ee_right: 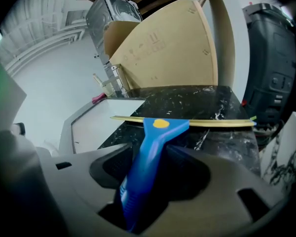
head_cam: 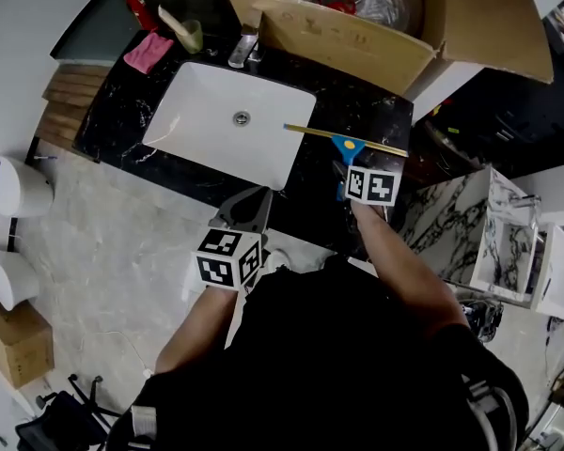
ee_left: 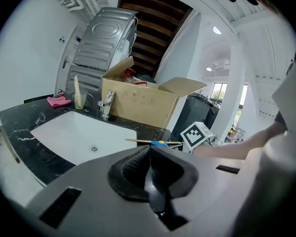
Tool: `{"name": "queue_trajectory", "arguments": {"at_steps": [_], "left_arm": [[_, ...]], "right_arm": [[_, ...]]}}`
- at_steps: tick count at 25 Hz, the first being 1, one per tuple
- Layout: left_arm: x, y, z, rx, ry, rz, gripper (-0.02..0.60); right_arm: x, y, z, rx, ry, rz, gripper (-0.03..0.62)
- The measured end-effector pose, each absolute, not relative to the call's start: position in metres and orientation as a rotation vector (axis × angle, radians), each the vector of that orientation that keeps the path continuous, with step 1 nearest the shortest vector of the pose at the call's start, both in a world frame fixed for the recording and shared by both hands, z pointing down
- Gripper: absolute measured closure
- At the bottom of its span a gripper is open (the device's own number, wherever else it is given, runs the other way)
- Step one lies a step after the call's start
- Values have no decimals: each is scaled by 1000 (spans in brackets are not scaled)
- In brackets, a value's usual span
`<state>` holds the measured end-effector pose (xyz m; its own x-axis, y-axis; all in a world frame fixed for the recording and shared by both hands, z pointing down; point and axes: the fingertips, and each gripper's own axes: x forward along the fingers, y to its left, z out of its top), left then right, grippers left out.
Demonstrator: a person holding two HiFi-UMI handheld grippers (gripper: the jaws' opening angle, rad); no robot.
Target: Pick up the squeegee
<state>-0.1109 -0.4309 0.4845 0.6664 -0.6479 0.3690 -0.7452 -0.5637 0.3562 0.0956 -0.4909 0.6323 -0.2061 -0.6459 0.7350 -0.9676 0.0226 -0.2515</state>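
1. Task item – the squeegee lies on the black marble bench, just right of the sink. Its yellow blade runs crosswise, with the left tip reaching about to the sink's rim. The blue handle points back toward the person.

2. Right gripper – jaws spread wide, one on each side of the blue handle. The right gripper view shows a gap on one side of the handle, so I judge nothing is pinched yet. The handle sits deep between the pads, which looks like a deliberate line-up for closing on its ribbed part.

3. Right arm pose: the forearm is stretched forward over the bench and the gripper is pitched well downward, along the line of the handle.

4. Left gripper – pads pressed together with nothing between them. It hangs near the front edge of the bench, facing the sink and tilted only slightly down. The forearm is drawn in close to the body, clear of the work and apparently idle.

5. Surroundings: an open cardboard box stands behind the squeegee, well apart from the blade, and should not hinder a lift.

6. Assessment: the grasp is prepared but not made, and the lift is not begun.
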Motion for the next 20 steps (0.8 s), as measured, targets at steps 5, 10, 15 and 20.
{"name": "queue_trajectory", "arguments": {"at_steps": [5,10,15,20], "left_arm": [[-114,-432,488,2381,-1096,269,565],[-110,-432,483,2391,-1086,257,565],[-109,-427,484,2384,-1061,248,565],[-116,-424,484,2387,-1072,249,565]], "right_arm": [[93,-493,635,1590,-1851,947,370],[92,-494,636,1543,-1849,899,367],[98,-495,636,1547,-1841,959,407],[103,-493,637,1548,-1849,992,439]]}}
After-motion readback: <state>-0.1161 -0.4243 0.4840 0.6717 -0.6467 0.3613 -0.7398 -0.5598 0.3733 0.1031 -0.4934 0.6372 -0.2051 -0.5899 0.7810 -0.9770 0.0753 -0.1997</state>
